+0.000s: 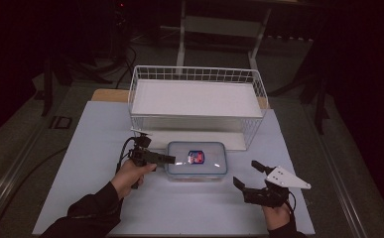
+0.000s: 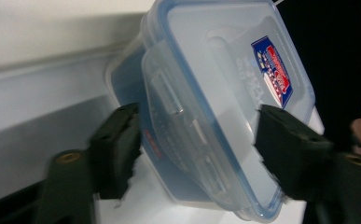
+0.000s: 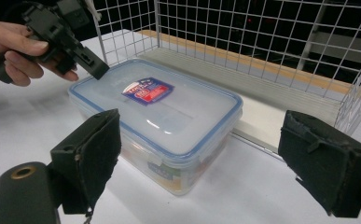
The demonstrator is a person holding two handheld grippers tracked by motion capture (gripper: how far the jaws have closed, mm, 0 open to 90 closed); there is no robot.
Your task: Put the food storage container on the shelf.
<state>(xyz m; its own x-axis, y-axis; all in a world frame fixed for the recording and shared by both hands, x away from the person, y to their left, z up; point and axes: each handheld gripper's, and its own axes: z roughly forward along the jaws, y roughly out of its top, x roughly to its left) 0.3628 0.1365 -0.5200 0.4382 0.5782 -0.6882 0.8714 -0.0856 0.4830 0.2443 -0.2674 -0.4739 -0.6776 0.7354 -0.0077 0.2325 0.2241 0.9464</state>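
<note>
On the white table (image 1: 80, 163), just in front of the wire basket (image 1: 198, 74), sits a clear plastic container (image 1: 197, 159) with a blue-rimmed snap lid and a red and blue label (image 1: 196, 156) on top. It lies flat, roughly midway between the two hands, close to the basket's lower shelf.

From where I stand, the left gripper (image 1: 168, 159) reaches in from the container's left end, held in the person's left hand (image 1: 130, 176). Its jaws are spread apart and point at that short end. In the left gripper view the container (image 2: 215, 107) fills the space between the two black pads (image 2: 115, 149), one on either side of its near end, over the locking flap (image 2: 178, 121); whether either pad actually touches the plastic I cannot tell. Nothing is clamped.

The right gripper (image 1: 246, 174) hangs off to the container's right and slightly nearer the person, clear of it, with the grey three-cornered plate (image 1: 286, 177) on top. Its jaws also stand wide open and hold nothing. In the right gripper view the container (image 3: 159, 121) lies ahead between the open pads (image 3: 92, 154), apart from them, with the left gripper (image 3: 92, 65) poised at its far corner and the basket (image 3: 262, 42) behind.
</note>
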